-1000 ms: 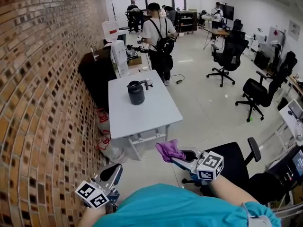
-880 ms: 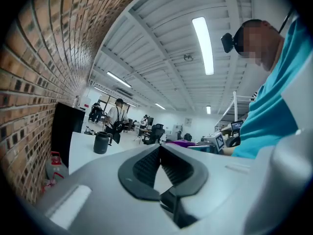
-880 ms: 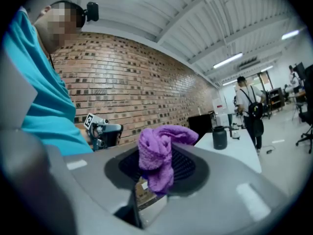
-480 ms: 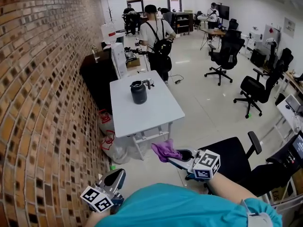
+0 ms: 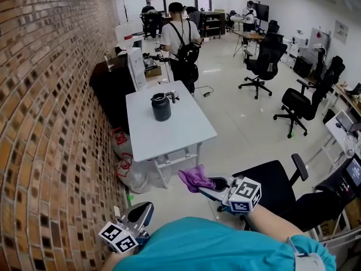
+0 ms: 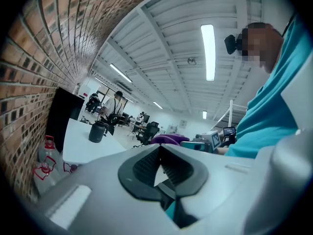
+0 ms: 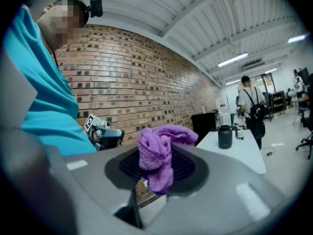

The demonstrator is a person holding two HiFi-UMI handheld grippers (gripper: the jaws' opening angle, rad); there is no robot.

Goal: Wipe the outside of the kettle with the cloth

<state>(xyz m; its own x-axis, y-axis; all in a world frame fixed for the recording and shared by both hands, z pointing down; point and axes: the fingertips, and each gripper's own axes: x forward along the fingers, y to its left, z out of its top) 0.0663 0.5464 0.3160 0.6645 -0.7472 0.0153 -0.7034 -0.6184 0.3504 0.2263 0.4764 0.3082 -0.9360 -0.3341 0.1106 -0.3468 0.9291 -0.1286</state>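
Hardly anything moved: right gripper (image 5: 208,185) still pinches fluffy purple cloth (image 5: 194,177), left gripper (image 5: 141,211) pressed together, empty. Round black kettle (image 5: 161,107) stands far off; walking closer probably comes next.

Cloth (image 7: 157,151): purple, fluffy terry-type pile, matt. Kettle (image 5: 161,108): dark, matt body. Desk (image 5: 169,135): smooth white top, slight sheen. Left tongs (image 6: 159,160) and right tongs (image 7: 157,164): matt grey plastic shells, black ribbed pads (image 6: 142,166). Brick wall (image 5: 51,123): rough, matt. Floor (image 5: 242,130): pale, glossy.
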